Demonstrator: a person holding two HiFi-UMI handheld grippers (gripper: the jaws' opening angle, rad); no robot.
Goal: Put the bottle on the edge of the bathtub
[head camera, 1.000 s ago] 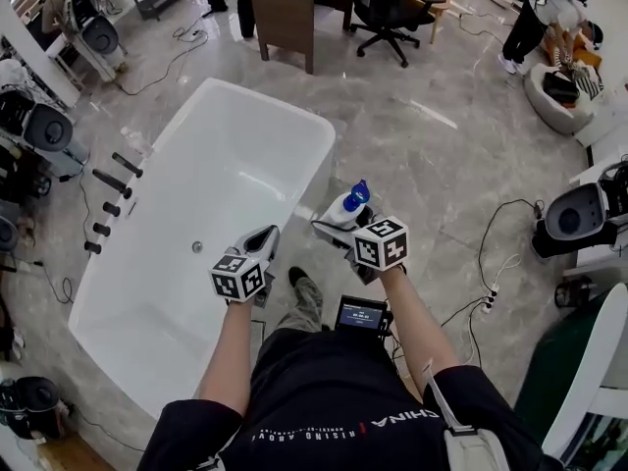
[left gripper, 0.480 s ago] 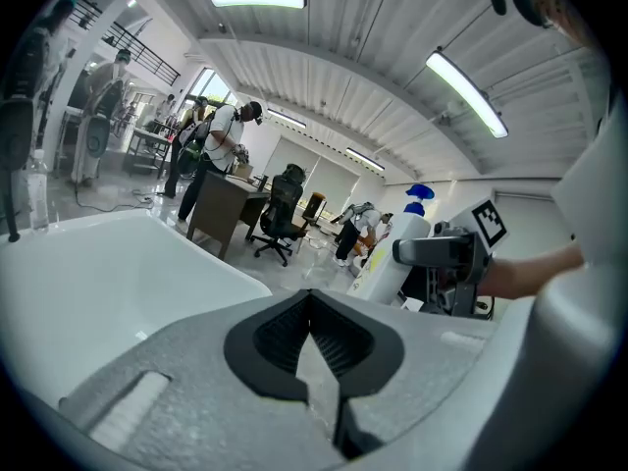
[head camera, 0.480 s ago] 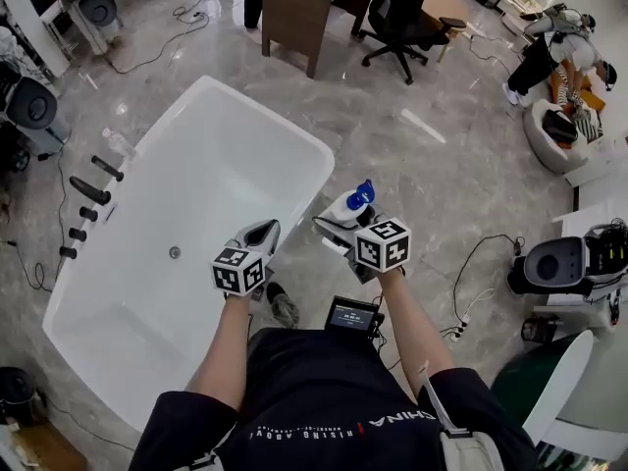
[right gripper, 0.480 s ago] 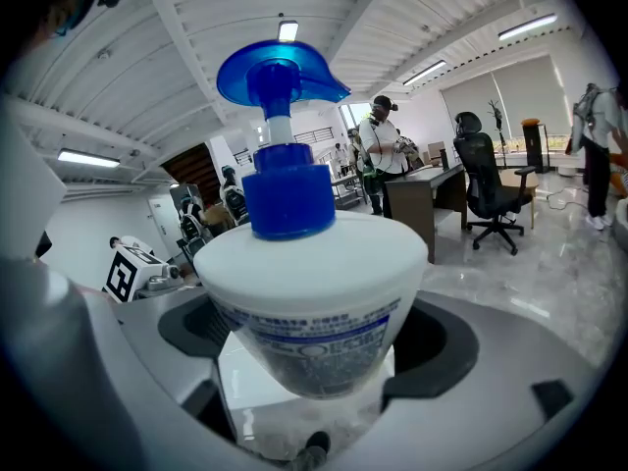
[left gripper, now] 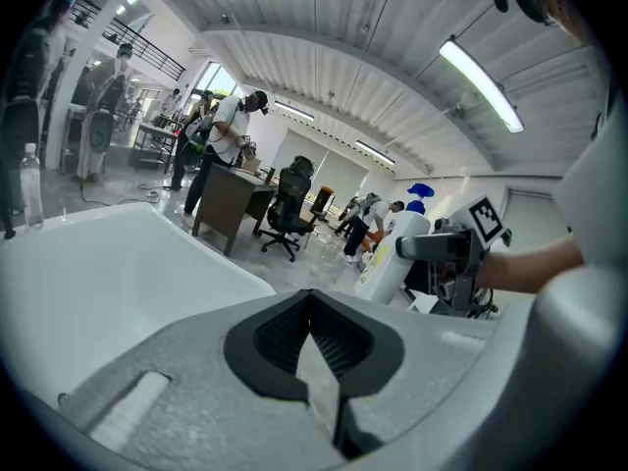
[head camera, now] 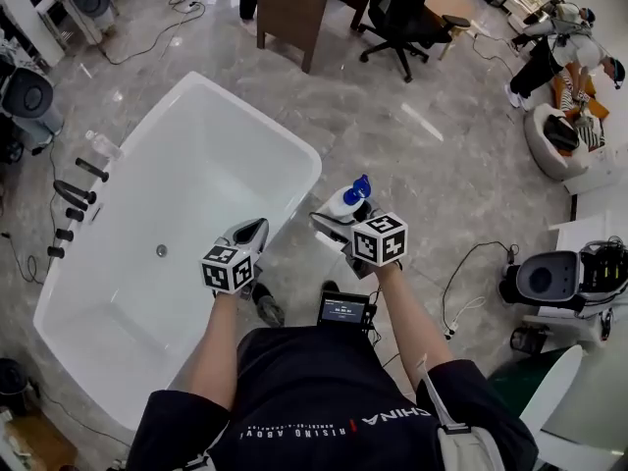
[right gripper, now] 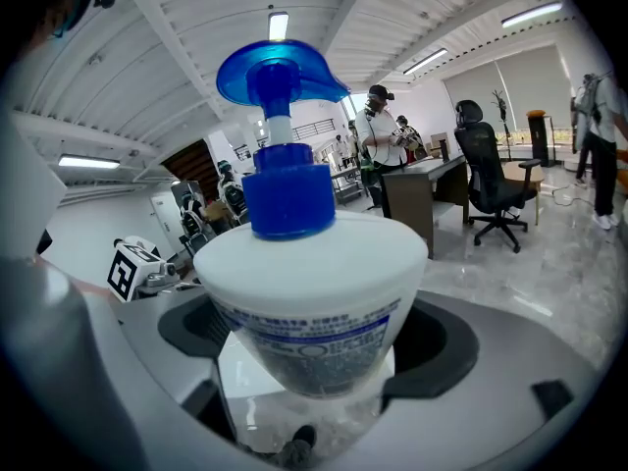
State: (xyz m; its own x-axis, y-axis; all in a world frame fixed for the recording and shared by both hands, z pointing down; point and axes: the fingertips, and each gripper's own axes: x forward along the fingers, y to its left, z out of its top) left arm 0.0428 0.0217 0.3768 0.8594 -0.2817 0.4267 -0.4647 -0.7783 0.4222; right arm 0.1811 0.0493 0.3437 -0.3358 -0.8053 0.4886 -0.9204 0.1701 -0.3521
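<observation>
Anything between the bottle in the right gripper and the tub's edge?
Nothing visible. The bottle, clamped in the right gripper, is over bare floor beside the bathtub rim; the empty left gripper sits by the rim nearer the person, off that line.

Person (head camera: pixel 324 400) stepped forward, bottle (head camera: pixel 343 204) carried further along bathtub (head camera: pixel 226 165) side

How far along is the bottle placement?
Done: bottle grasped, right gripper shut on it. In hand: it's held over the floor beside the bathtub, short of the rim. To do: set it on the rim and release. Left gripper is shut, empty.
</observation>
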